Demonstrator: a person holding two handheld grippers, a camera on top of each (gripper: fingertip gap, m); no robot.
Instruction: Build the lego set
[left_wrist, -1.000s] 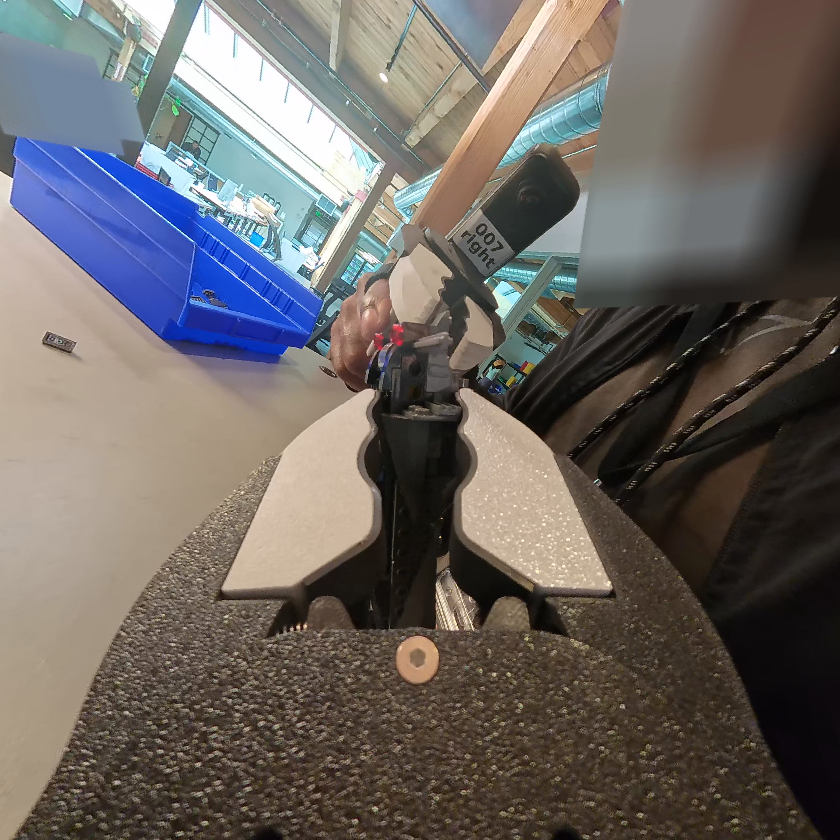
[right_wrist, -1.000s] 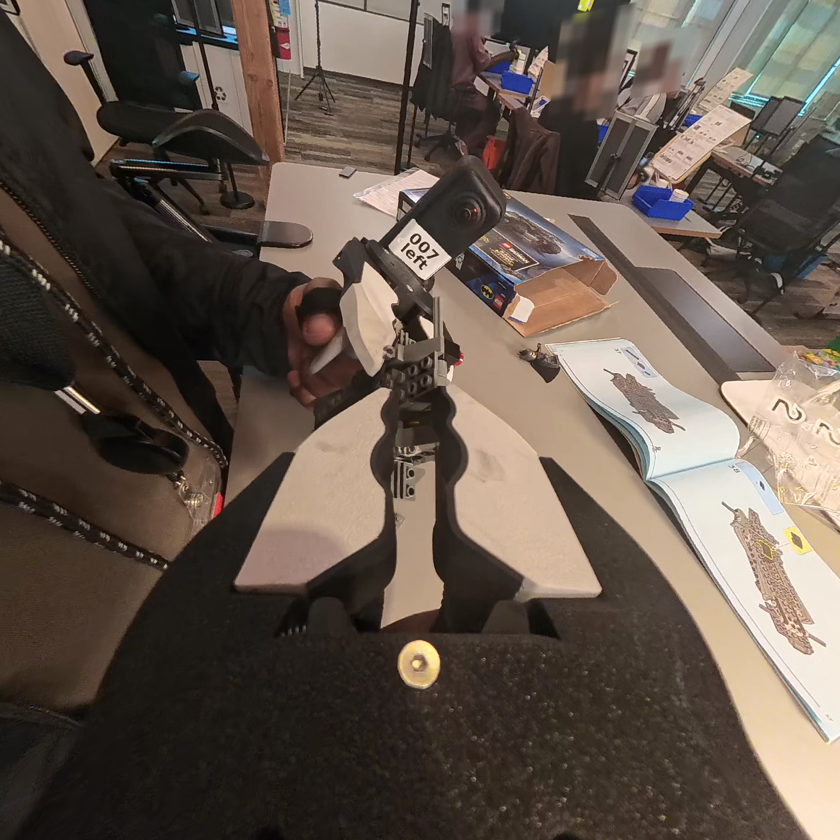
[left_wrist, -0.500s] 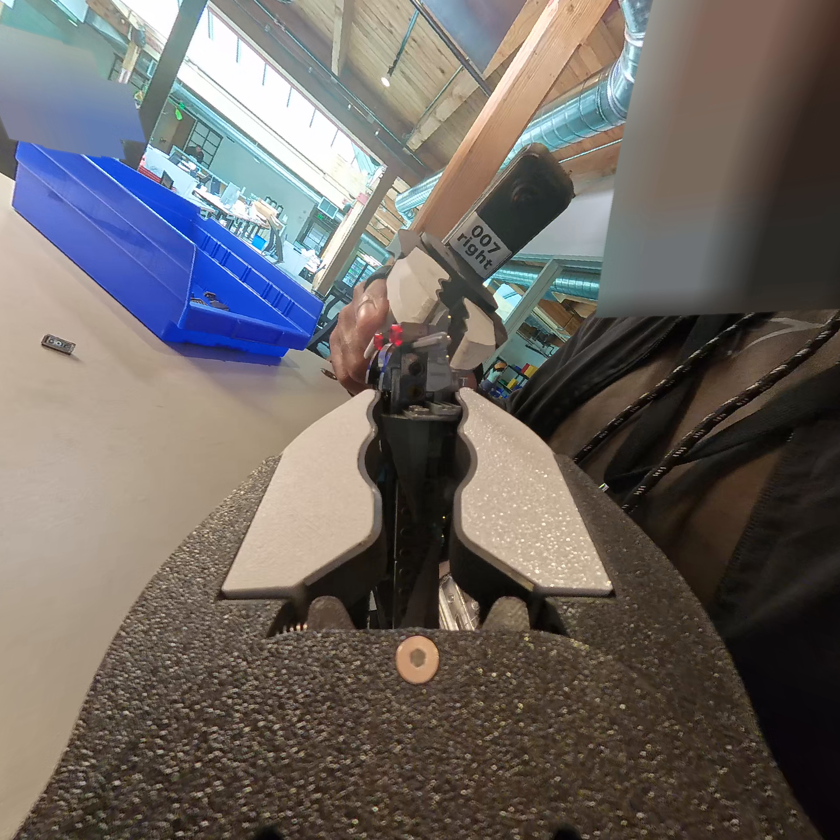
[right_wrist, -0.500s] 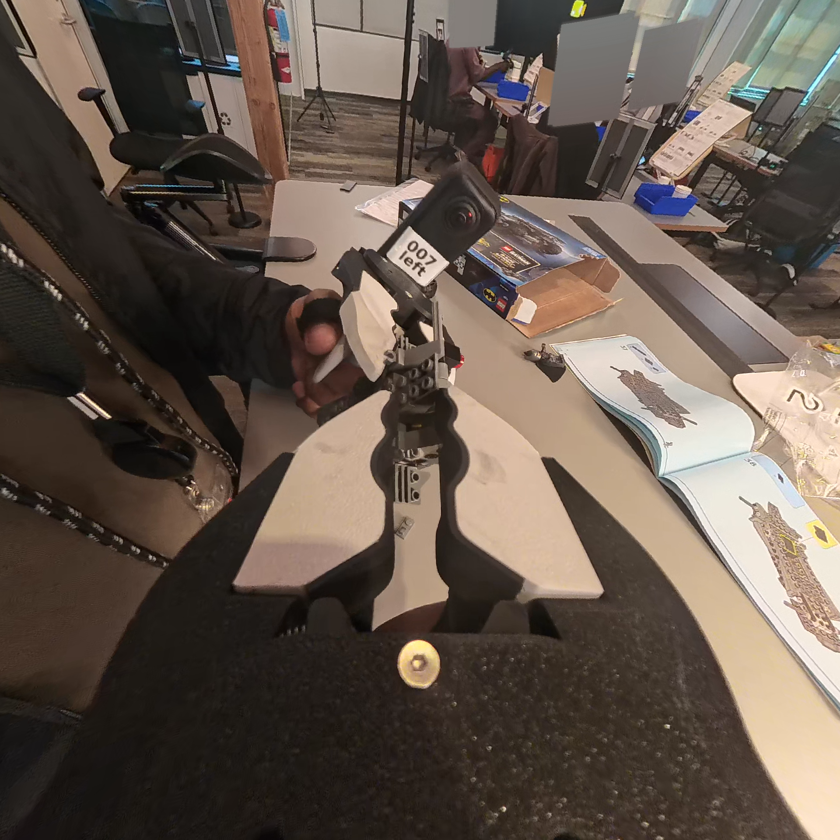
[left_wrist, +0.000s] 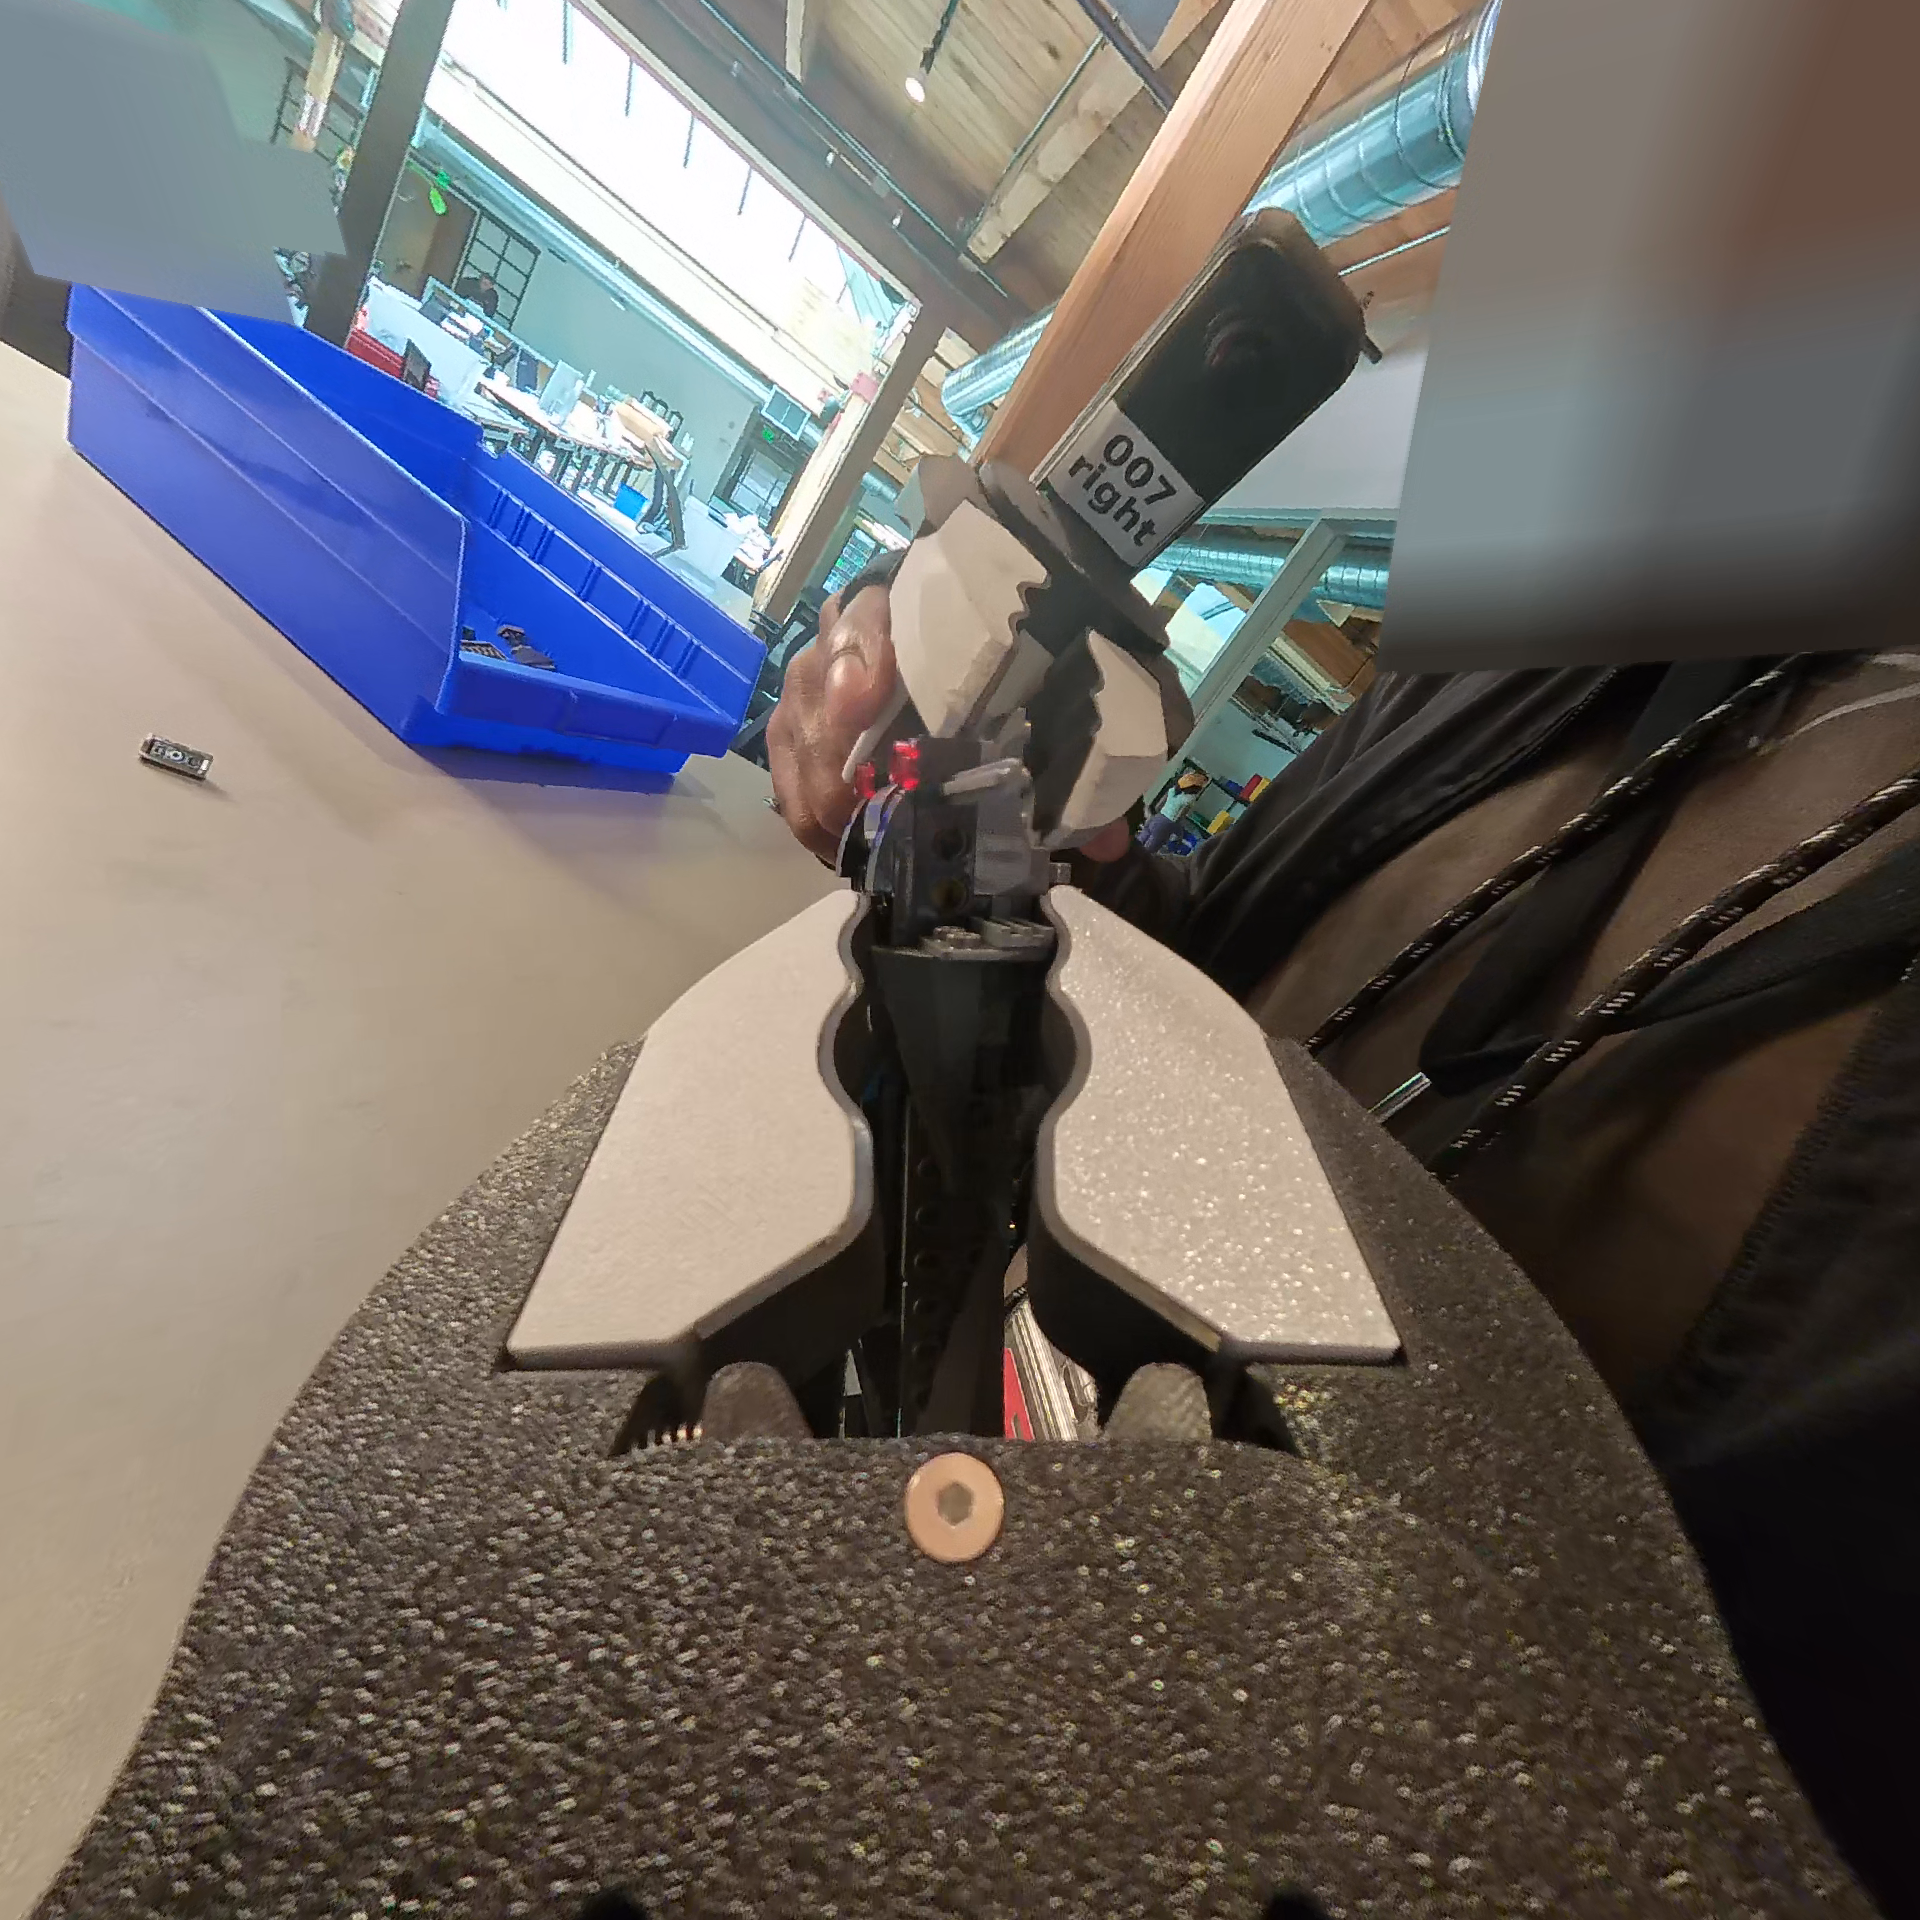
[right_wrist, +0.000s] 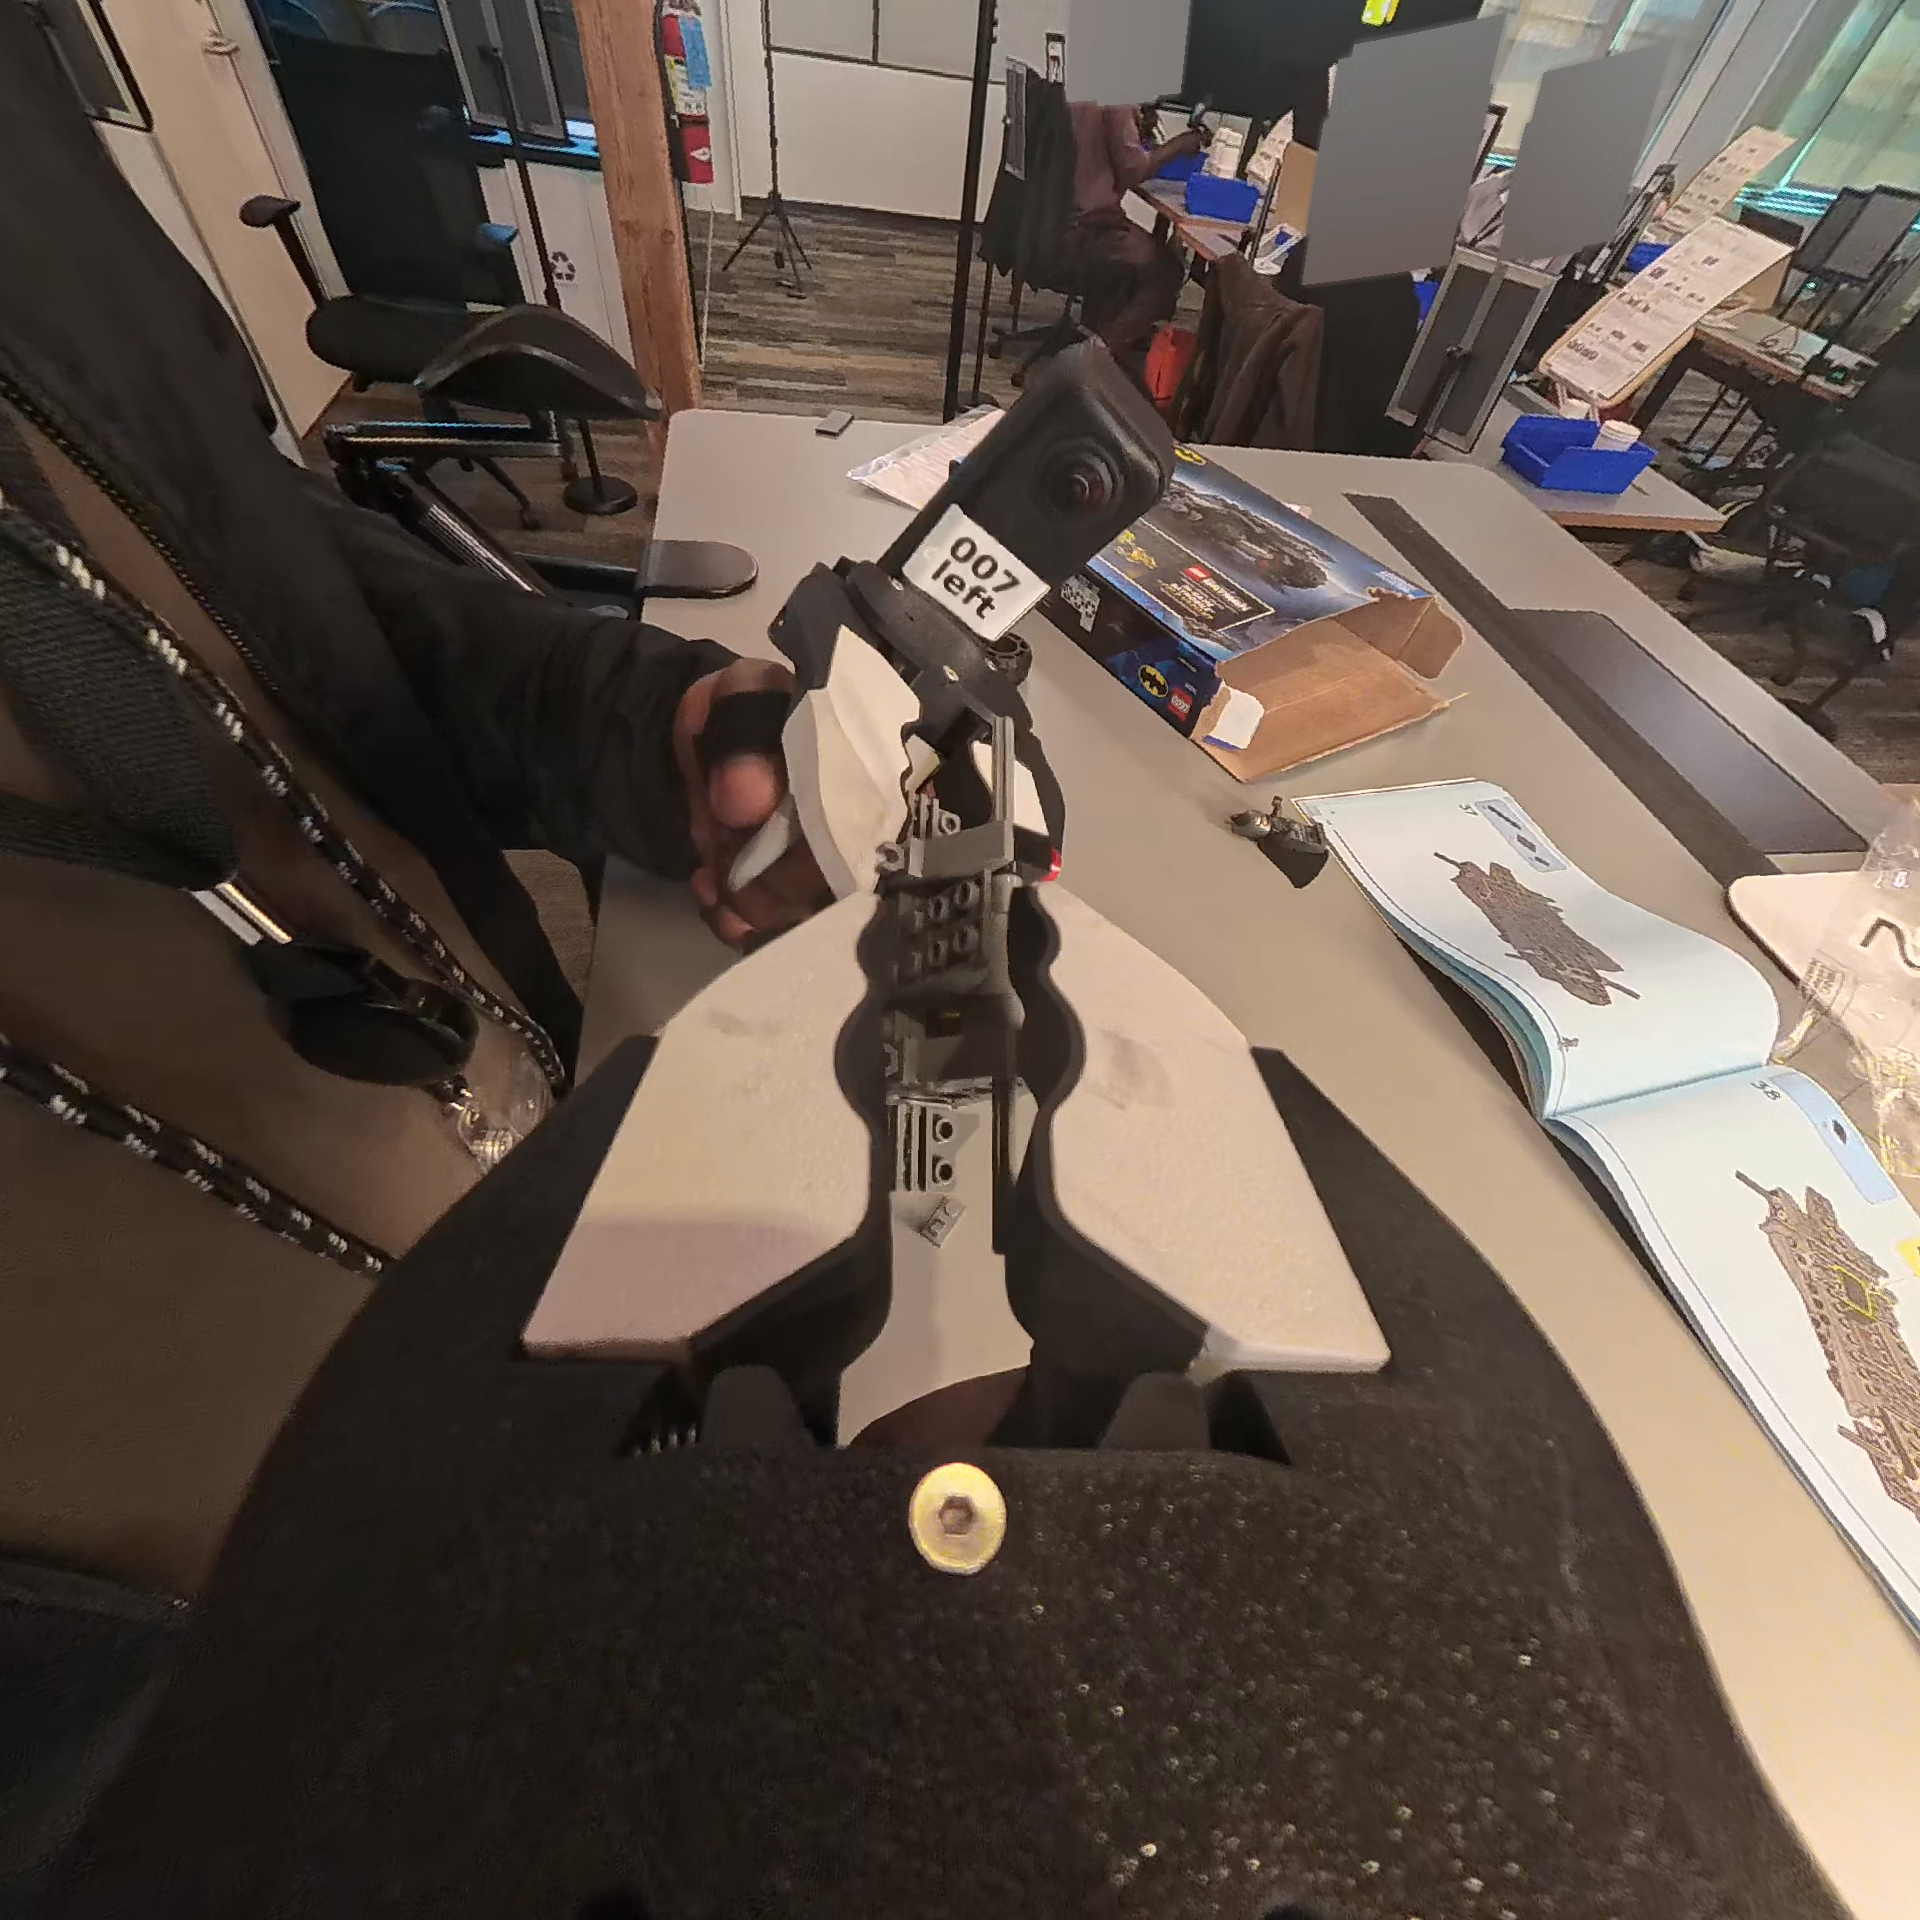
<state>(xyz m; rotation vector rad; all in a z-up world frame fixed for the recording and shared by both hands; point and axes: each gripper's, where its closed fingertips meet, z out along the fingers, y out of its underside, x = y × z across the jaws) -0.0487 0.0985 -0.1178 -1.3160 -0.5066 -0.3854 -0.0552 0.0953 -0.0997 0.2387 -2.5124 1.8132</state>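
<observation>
The left gripper (left_wrist: 956, 925) is closed to a narrow gap on a dark brick model (left_wrist: 951, 997). Its two grey fingers (left_wrist: 727, 1122) clamp the black wedge-shaped body where a grey studded plate crosses between the tips. The model's far end sticks out past them, carrying two small red studs (left_wrist: 899, 769). The right gripper (right_wrist: 940, 925) meets that same model from the opposite side. Its jaws are also set narrow, with the tips sitting close on either flank of a grey studded block and a thin upright rod, but I cannot tell whether its pads actually press. Both tools are held up off the grey table (left_wrist: 260, 987), nose to nose, with a hand (right_wrist: 748, 821) wrapped round each handle. Directly below the right gripper, a tiny grey piece (right_wrist: 940, 1218) lies loose on the tabletop. Further out on the right are a dark minifigure (right_wrist: 1283, 836), an open instruction booklet (right_wrist: 1558, 966), an opened cardboard box (right_wrist: 1247, 613) and clear parts bags (right_wrist: 1881, 935). On the left, well apart, are a blue bin (left_wrist: 312, 499) and a small dark tile (left_wrist: 177, 753). Nothing lies between the grippers except the model itself.
</observation>
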